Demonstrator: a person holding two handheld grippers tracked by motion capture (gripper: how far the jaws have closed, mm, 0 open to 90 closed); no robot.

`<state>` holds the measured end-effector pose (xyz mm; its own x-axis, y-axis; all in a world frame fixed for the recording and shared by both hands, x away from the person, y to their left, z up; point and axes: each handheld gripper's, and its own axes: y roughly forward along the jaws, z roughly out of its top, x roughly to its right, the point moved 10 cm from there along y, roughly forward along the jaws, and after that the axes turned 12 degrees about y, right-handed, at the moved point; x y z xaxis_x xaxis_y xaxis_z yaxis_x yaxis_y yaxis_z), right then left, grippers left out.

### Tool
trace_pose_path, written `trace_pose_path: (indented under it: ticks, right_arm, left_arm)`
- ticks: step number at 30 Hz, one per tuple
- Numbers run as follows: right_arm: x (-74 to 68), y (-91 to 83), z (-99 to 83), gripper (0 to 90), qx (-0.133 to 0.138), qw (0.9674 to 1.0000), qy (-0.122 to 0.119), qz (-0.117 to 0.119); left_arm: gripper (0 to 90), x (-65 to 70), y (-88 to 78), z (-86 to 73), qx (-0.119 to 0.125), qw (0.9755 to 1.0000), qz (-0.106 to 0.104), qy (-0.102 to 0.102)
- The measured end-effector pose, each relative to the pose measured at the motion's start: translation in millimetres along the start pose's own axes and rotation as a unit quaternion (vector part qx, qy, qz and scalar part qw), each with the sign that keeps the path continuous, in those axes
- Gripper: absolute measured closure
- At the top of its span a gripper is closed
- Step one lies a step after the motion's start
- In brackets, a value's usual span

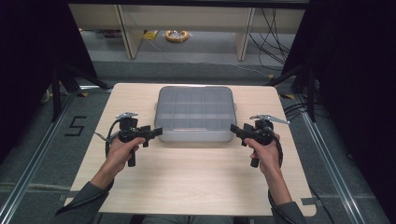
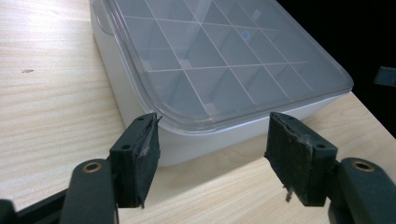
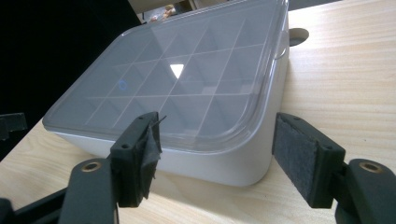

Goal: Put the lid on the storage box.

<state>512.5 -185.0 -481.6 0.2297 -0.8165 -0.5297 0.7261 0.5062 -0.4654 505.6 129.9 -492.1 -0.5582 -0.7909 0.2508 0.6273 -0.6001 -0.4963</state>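
Pale wood grain covers the table (image 1: 187, 182), and most of its near half lies bare — a broad open stretch between the person's forearms and the box. Narrower strips of bare wood run along the left and right edges, beside each hand. The far edge of the table sits just behind the box, with grey floor and shelving legs beyond it.

The lidded box (image 1: 195, 113) stands on the far middle of the table, its long sides running left to right. The left gripper (image 1: 156, 132) is at the box's near left corner and the right gripper (image 1: 235, 130) at its near right corner — each close to the wall, jaws pointing inward toward the box. In the left gripper view the jaws stand apart with the box's corner (image 2: 187, 135) just ahead of the gap, and the pads (image 2: 148, 156) press on nothing. In the right gripper view the jaws are likewise spread, the corner (image 3: 219, 158) ahead of them, untouched.

The box has a pale grey-white, round-cornered body and a clear flat lid that overhangs the walls slightly. Through the lid a grid of dividers shows, splitting the inside into many small compartments; what they hold cannot be told.
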Motion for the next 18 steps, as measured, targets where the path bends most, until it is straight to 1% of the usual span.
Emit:
trace_pose_path:
  ticks: [1, 2, 3, 4, 5, 6, 7, 8, 10, 11, 12, 13, 14, 15, 17, 18]
  right_arm:
    - [0.0, 0.0, 0.0, 32.6, 0.0, 1.0, 0.0, 0.0]
    - [-2.5, -0.2, -1.3, 31.9, -0.004, 0.9999, 0.009, 0.004]
    - [-1.6, 0.5, -2.5, 31.2, -0.005, 1.0, 0.004, -0.001]
    - [-3.7, 0.7, -4.2, 31.0, -0.009, 0.9999, 0.009, 0.002]
    - [-2.8, 2.3, -4.6, 31.0, -0.006, 1.0, 0.001, -0.001]
    - [-5.4, 1.4, -6.3, 31.0, -0.013, 0.9999, 0.005, 0.005]
    - [-3.5, 2.8, -6.5, 30.8, -0.01, 0.9999, -0.004, -0.001]
    - [-7.4, 1.2, -8.6, 30.4, -0.017, 0.9998, 0.006, 0.005]
    - [-9.0, 1.3, -9.0, 30.4, -0.015, 0.9998, 0.009, 0.007]
    - [-8.0, 1.3, -9.4, 30.4, -0.017, 0.9998, -0.004, 0.007]
    - [-9.9, 0.3, -10.8, 30.2, -0.019, 0.9998, -0.002, 0.007]
    - [-8.6, 0.3, -10.3, 29.9, -0.017, 0.9998, -0.013, 0.006]
    - [-11.8, -1.6, -11.6, 29.5, -0.019, 0.9998, -0.008, 0.009]
    - [-10.0, -1.6, -11.0, 28.9, -0.016, 0.9997, -0.017, 0.007]
    - [-12.0, -3.8, -13.6, 28.5, -0.02, 0.9997, -0.01, 0.008]
    - [-12.1, -4.8, -14.6, 28.3, -0.023, 0.9996, -0.013, 0.004]
  left_arm:
    - [33.4, 0.8, -0.3, -0.5, -0.001, 1.0, -0.002, 0.0]
    - [32.6, 1.2, -0.8, -1.2, -0.003, 1.0, -0.002, 0.001]
    - [31.8, 1.3, -1.1, -2.1, -0.003, 1.0, 0.0, 0.003]
    - [31.4, 2.0, -1.1, -3.0, -0.005, 1.0, -0.002, 0.002]
    - [31.1, 2.5, -0.9, -3.6, -0.004, 1.0, -0.002, 0.002]
    - [30.5, 2.7, -1.1, -4.5, -0.006, 1.0, -0.003, 0.004]
    - [30.2, 3.3, -1.2, -4.9, -0.006, 1.0, -0.003, 0.003]
    - [29.4, 4.2, -1.4, -5.4, -0.006, 1.0, -0.003, 0.004]
    - [29.1, 5.9, -2.3, -6.1, -0.007, 0.9999, -0.003, 0.01]
    - [28.8, 7.1, -2.8, -6.2, -0.006, 0.9999, -0.003, 0.011]
    - [28.8, 7.4, -3.3, -6.5, -0.007, 0.9998, -0.001, 0.016]
    - [28.7, 8.8, -3.8, -6.9, -0.006, 0.9998, -0.003, 0.021]
    - [28.4, 10.2, -4.1, -7.3, -0.004, 0.9998, -0.003, 0.021]
    - [28.0, 11.6, -4.3, -7.9, -0.004, 0.9997, -0.007, 0.021]
    - [26.5, 14.9, -5.7, -10.4, -0.006, 0.9997, -0.01, 0.023]
    - [26.2, 14.9, -5.7, -10.4, -0.006, 0.9997, -0.01, 0.023]
